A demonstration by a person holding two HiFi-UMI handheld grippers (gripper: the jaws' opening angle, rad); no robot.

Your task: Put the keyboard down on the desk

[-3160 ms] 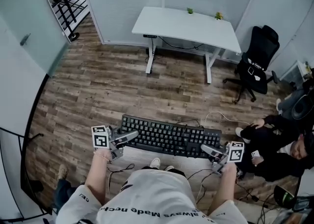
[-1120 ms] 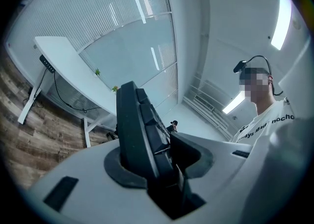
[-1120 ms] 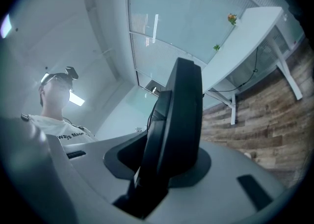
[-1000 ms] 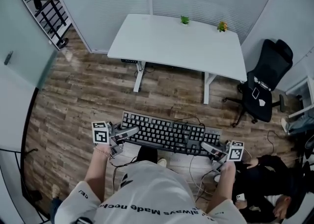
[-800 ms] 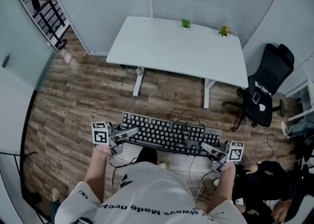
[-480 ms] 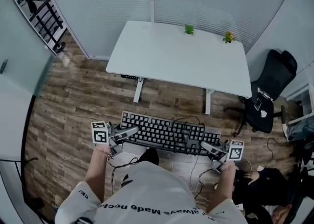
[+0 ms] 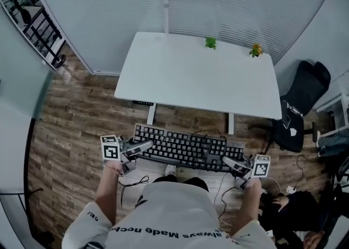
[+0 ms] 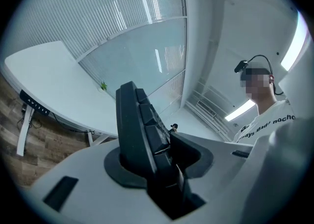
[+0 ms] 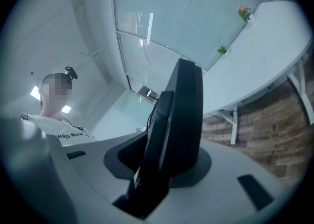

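The keyboard (image 7: pixel 188 148) hangs in the air between the two claws, keys up and about level. The left claw (image 7: pixel 144 146) is clamped on its left end and the right claw (image 7: pixel 230 162) on its right end. Each gripper view shows the jaws pressed on the board's short edge, top and bottom, with nothing else between them.

The board's long axis runs straight from one claw to the other. That line lies close to parallel with the near long edge of the surface (image 7: pixel 196 76), with the right end a touch closer to the person.

The surface lies ahead of both claws, past the keyboard's far edge. The board itself is over the wood floor (image 7: pixel 82 128), not yet over the white top. Neither claw looks clearly nearer, so the surface is about equally far in front of each.

The coming move is probably a plain carry forward with both claws together, keeping the axis parallel to that edge, then a level lowering. Whether the board rides above the top's height cannot be told from here
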